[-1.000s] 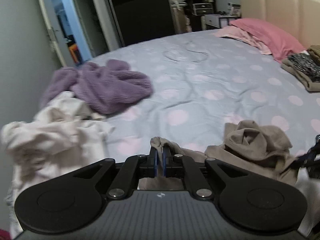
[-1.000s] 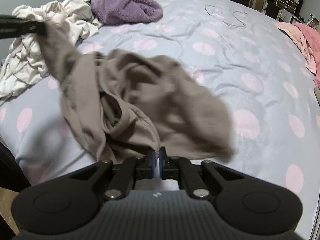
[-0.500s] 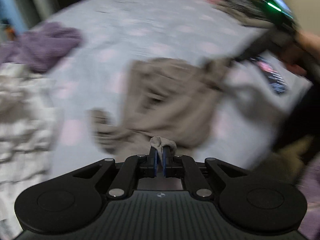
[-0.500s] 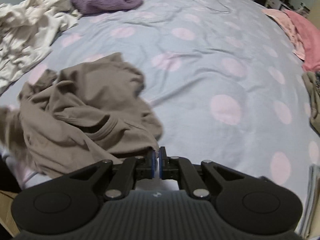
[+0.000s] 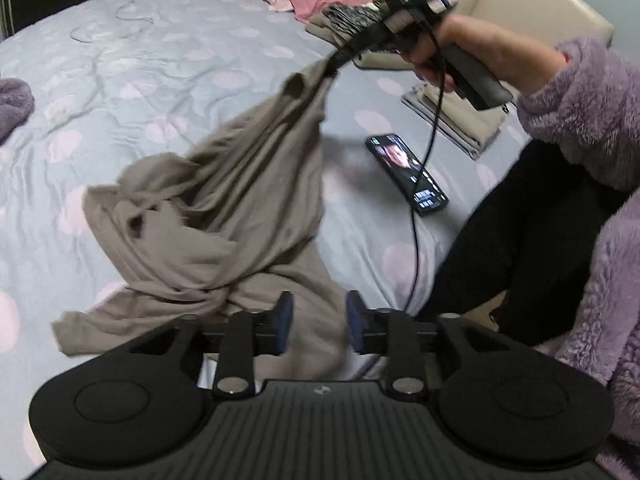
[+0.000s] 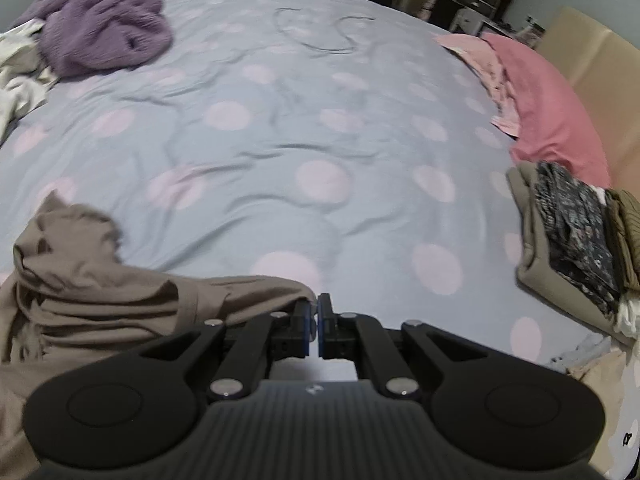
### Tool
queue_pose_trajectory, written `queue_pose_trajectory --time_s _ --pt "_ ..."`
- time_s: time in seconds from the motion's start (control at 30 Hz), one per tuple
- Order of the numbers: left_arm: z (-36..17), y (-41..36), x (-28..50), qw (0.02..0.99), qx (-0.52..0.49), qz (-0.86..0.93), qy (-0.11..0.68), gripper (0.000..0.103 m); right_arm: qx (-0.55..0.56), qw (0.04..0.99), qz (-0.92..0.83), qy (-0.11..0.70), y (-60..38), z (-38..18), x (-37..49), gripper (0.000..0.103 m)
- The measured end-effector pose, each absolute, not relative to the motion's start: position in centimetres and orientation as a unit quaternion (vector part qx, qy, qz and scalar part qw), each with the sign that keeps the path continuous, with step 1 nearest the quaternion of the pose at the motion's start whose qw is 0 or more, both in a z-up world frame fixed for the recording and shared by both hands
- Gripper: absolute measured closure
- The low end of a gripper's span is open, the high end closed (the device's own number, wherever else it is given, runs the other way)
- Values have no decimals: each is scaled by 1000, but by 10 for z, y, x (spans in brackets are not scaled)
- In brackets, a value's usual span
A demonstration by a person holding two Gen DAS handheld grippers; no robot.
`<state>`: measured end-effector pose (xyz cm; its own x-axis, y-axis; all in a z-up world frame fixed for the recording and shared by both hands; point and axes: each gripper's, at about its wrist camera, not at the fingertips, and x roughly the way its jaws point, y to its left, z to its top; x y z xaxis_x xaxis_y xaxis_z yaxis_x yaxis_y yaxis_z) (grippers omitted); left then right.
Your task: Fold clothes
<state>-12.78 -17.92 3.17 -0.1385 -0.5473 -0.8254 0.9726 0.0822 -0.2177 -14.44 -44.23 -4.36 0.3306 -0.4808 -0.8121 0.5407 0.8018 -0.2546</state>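
Gaping left gripper (image 5: 316, 322) over taupe garment (image 5: 224, 216); right gripper (image 6: 314, 330) pinching its edge.

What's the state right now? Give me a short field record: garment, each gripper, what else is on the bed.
garment: taupe shirt, bunched, one corner lifted, the rest on the bedspread
left gripper: open, fabric between its fingers, not clamped
right gripper: shut on the shirt's edge
folded stack: right side of the bed
phone: beside the shirt
purple fleece: far left
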Motion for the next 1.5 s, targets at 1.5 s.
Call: queue_pose_trajectory --time_s 1.5 --pt "-34 -358 -61 594 463 -628 195 98 46 752 -419 507 -549 -92 -177 100"
